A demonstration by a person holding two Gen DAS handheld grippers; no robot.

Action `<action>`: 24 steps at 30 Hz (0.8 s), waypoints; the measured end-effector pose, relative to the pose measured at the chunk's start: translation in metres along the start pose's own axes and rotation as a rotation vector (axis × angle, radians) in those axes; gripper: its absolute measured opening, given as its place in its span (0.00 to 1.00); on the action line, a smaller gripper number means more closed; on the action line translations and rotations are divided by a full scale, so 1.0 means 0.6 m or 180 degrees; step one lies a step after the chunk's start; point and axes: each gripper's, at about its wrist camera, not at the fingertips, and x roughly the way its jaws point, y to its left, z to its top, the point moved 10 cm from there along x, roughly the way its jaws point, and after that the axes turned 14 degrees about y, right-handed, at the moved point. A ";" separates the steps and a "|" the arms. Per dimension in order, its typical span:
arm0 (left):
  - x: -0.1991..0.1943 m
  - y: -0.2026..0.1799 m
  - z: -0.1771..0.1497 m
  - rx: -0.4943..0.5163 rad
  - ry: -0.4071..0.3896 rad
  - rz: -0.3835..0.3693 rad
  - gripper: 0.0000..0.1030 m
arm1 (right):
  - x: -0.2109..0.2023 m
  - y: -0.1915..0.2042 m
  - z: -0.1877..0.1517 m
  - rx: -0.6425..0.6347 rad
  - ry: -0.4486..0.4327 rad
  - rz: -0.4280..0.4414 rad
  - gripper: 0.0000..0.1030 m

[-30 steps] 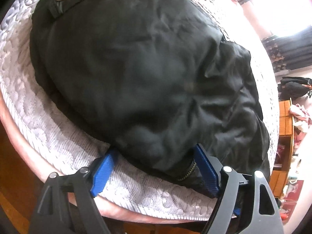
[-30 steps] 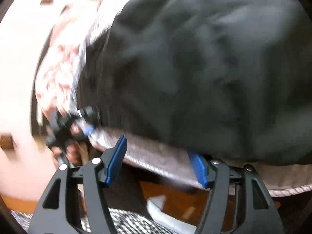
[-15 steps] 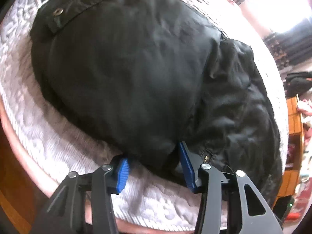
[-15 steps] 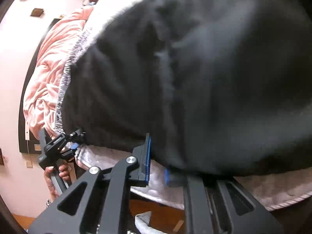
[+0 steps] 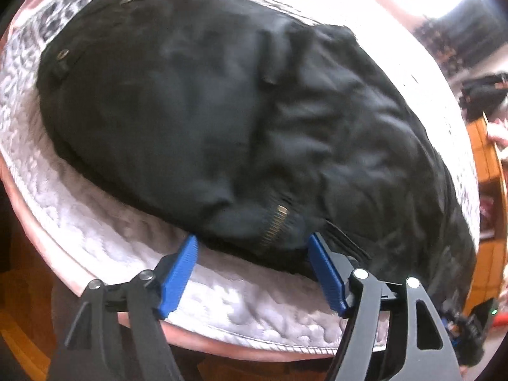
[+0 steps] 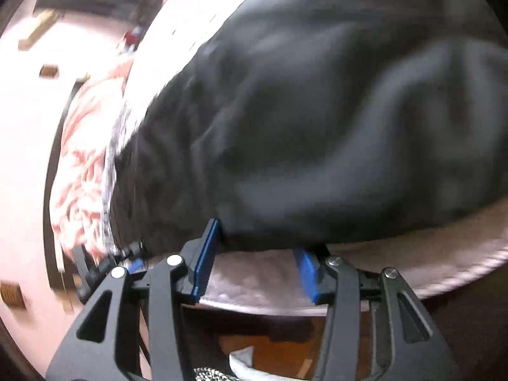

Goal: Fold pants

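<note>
Black pants [image 5: 222,120] lie spread on a white quilted bed cover [image 5: 95,222], with brass snaps at the far left and a brass zipper [image 5: 276,225] at the near edge. My left gripper [image 5: 252,250] is open, its blue pads on either side of the near edge by the zipper. In the right wrist view the pants [image 6: 317,111] fill the frame. My right gripper [image 6: 258,247] is open at their near hem, the fabric edge just between the pads. The left gripper [image 6: 108,263] shows small at the left.
The bed edge and wooden floor [image 5: 19,333] lie below the grippers. A pink blanket [image 6: 82,158] is bunched at the bed's far left in the right wrist view. Wooden shelves [image 5: 489,165] with clutter stand at the right.
Both grippers were narrower half a second ago, the right nearly shut on the hem; now both are open wide. The pants' near edge lies flat on the bed.
</note>
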 end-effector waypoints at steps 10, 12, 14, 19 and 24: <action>0.033 -0.057 0.005 -0.0182 0.0052 -0.0153 0.74 | -0.139 -0.168 0.078 0.0715 -0.0775 0.0144 0.17; 0.037 -0.059 0.014 -0.0219 0.0036 -0.0147 0.75 | -0.141 -0.176 0.099 0.0715 -0.0730 0.0194 0.10; 0.038 -0.066 0.018 -0.0214 0.0006 -0.0114 0.75 | -0.161 -0.171 0.117 0.0575 -0.0778 0.0087 0.05; 0.045 -0.072 0.001 -0.0203 -0.0038 -0.0067 0.75 | -0.162 -0.172 0.092 0.0658 -0.0664 -0.0144 0.06; 0.056 -0.082 0.006 -0.0194 -0.0033 -0.0033 0.76 | -0.164 -0.190 0.080 0.0609 -0.0575 -0.0083 0.20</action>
